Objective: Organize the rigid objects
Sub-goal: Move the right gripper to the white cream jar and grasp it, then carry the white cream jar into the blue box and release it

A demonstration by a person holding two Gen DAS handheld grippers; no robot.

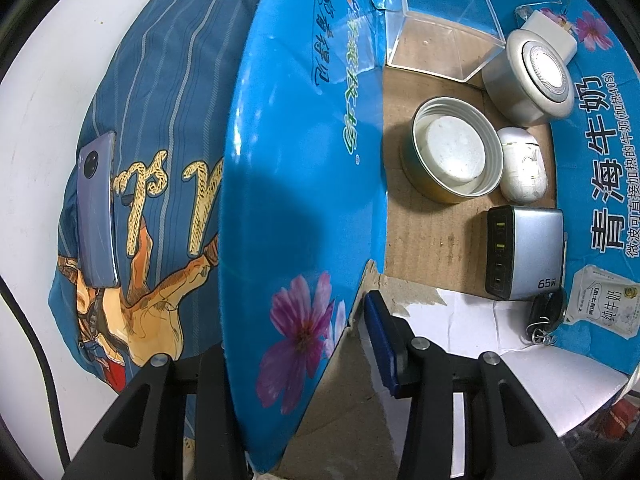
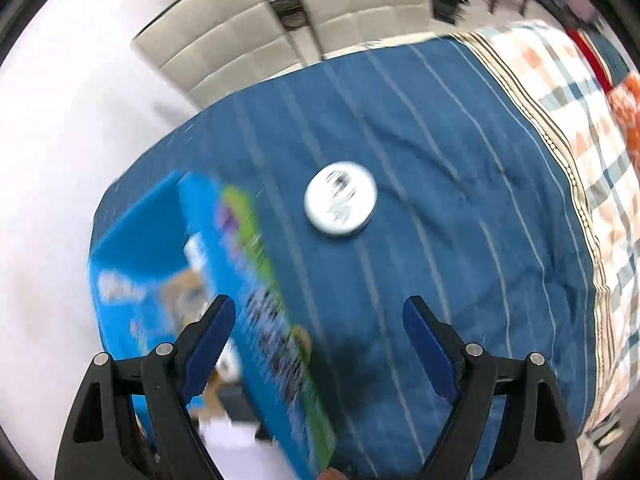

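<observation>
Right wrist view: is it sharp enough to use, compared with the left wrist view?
Right wrist view: motion-smeared; the blue box print is unreadable and the white round lid is soft. Left wrist view: sharp, 65W charger label readable, fisheye bowing the box wall.

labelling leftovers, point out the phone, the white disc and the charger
phone (image 1: 97, 216), left wrist view, middle of its back
white disc (image 2: 340, 199), right wrist view, centre of its top
charger (image 1: 530, 254), left wrist view, silver side
</observation>
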